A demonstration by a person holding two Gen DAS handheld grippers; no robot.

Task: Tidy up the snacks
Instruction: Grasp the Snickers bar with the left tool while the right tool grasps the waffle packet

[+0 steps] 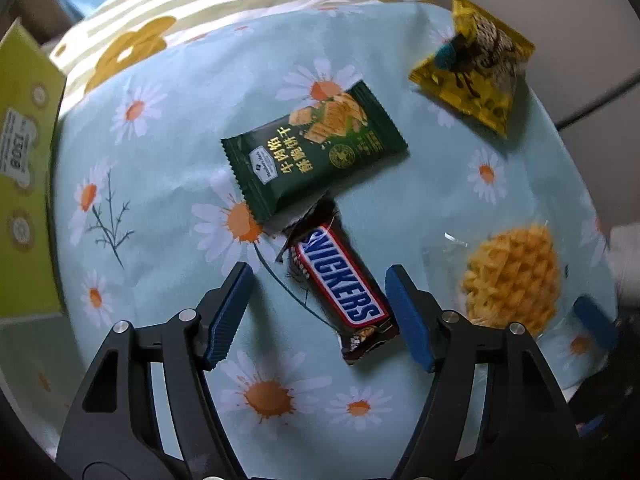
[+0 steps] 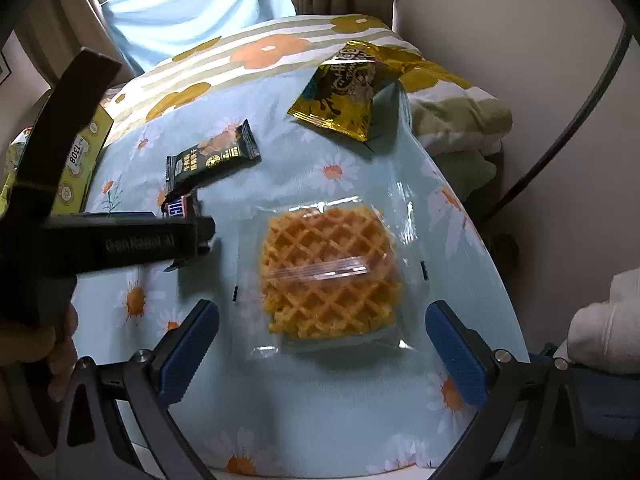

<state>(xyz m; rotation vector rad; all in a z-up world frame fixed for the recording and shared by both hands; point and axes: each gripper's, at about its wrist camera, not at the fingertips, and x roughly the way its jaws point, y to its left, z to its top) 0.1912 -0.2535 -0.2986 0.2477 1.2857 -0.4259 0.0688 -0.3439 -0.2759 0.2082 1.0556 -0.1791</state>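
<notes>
A Snickers bar [image 1: 340,284] lies on the daisy tablecloth [image 1: 160,184], between the open fingers of my left gripper [image 1: 320,312], nearer the right finger. A dark green snack packet [image 1: 316,148] lies just beyond it, and a yellow-gold bag [image 1: 476,68] sits at the far right. A waffle in clear wrap [image 2: 328,272] lies between and just ahead of the open fingers of my right gripper [image 2: 324,344]. The waffle [image 1: 512,276] also shows in the left wrist view. The green packet [image 2: 214,152] and gold bag [image 2: 352,88] lie beyond.
A yellow-green box [image 1: 24,176] stands at the table's left edge. The left gripper's black body [image 2: 120,240] crosses the right wrist view at left. A flowered striped pillow [image 2: 260,52] and bedding [image 2: 452,116] lie behind. The table edge [image 2: 492,264] drops off at right.
</notes>
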